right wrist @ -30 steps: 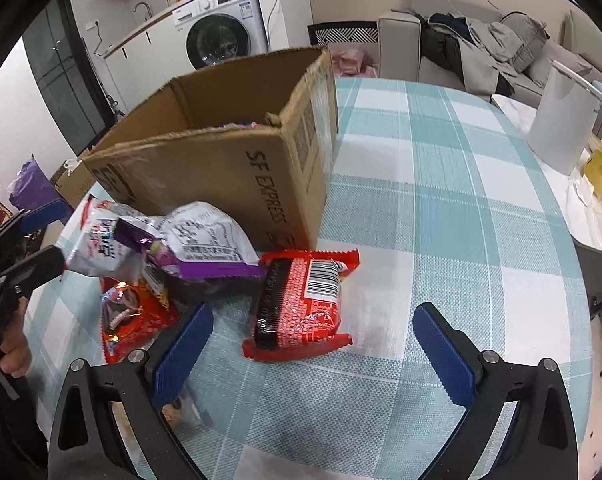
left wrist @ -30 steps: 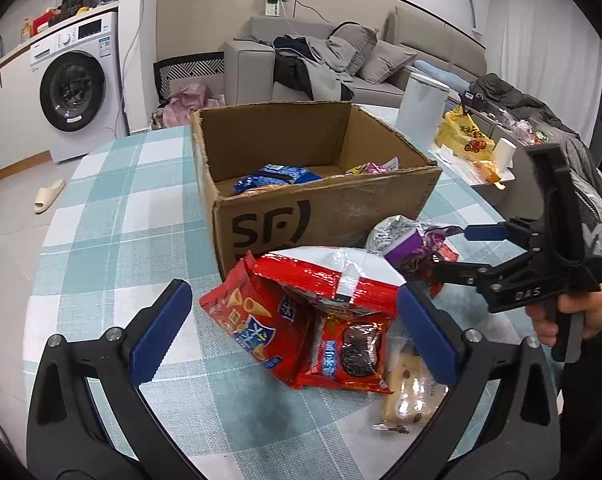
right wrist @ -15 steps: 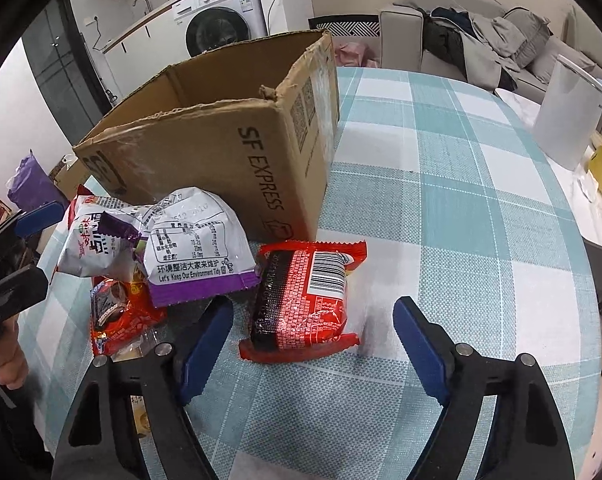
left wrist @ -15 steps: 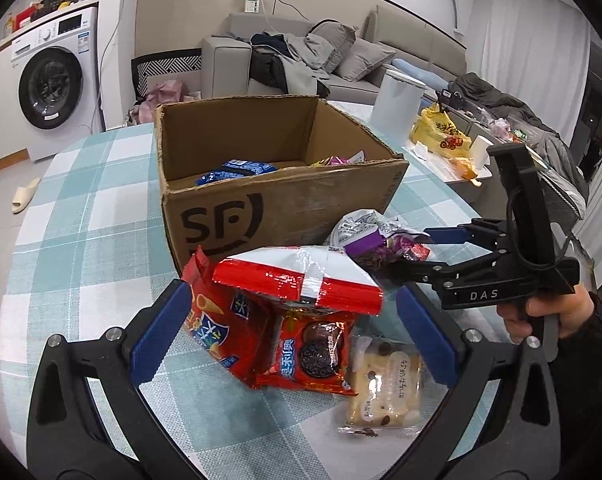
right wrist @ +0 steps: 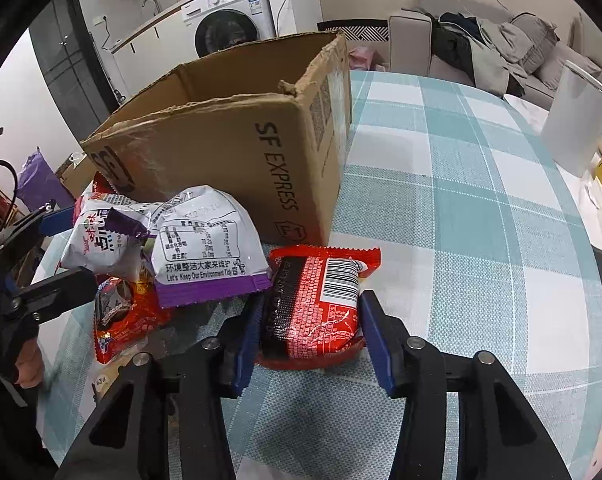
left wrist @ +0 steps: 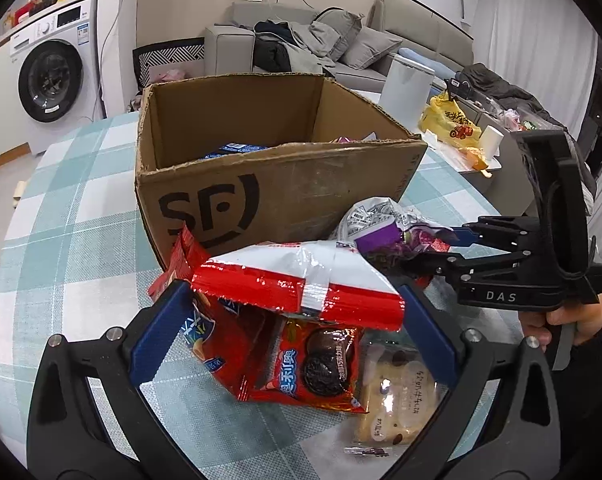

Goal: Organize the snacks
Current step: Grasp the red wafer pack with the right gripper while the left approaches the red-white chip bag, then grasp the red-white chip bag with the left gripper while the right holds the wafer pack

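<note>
Lying between right hand-held gripper (right wrist: pixel 309 332) fingers: red packet (right wrist: pixel 315 308).

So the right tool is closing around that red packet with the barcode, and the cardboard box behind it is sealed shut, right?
Not sealed. The left wrist view shows the cardboard box open at the top with snacks inside. The right tool does have the red packet between its fingers, in front of that box.

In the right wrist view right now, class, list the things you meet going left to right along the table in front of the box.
Left gripper → white and purple snack bag → red barcode packet, between the right gripper's jaws → bare checked tablecloth.
</note>
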Demonstrator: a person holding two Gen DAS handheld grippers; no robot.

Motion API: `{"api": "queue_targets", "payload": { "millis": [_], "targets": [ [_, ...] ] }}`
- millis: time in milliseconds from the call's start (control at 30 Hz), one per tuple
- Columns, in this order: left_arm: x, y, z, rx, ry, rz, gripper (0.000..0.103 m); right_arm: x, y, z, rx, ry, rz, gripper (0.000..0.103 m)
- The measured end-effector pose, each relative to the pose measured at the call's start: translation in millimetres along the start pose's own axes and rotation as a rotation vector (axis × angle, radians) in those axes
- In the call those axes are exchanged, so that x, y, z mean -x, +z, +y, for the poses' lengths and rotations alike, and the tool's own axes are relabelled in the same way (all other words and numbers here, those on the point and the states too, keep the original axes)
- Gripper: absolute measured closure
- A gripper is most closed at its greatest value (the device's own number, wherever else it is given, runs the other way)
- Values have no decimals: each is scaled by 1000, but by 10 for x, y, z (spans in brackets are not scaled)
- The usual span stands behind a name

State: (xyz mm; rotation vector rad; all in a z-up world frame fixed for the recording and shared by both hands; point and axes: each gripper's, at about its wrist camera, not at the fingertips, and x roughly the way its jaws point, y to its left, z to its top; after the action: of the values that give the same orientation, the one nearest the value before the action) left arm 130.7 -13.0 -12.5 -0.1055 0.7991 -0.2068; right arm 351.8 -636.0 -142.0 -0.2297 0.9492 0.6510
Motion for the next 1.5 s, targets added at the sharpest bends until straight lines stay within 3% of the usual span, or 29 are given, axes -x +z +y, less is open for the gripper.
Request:
{"api": "queue_targets", "payload": {
  "millis": [200, 367, 467, 533, 567, 1267, 1500],
  "targets": [
    [-38, -7, 4, -9, 44, -16, 10, 16, 1, 5, -1, 5, -3, 57],
    [-14, 4, 33, -20, 83, -38, 35, 40, 3, -11, -4, 10, -10, 57],
    [21, 10, 86, -4, 58, -50, 49, 61, 6, -35, -9, 11, -14, 58],
    [24, 16, 84, -2, 28, -51, 66, 74, 17, -58, -16, 9, -20, 58],
    [27, 17, 75, -2, 13, -47, 67, 87, 20, -74, -20, 11, -23, 58],
    [62, 0, 172, 65, -51, -3, 69, 396, 35, -51, -33, 33, -121, 58],
    [64, 47, 78, 83, -35, 4, 33, 454, 47, 4, -26, 37, -132, 58]
  ]
}}
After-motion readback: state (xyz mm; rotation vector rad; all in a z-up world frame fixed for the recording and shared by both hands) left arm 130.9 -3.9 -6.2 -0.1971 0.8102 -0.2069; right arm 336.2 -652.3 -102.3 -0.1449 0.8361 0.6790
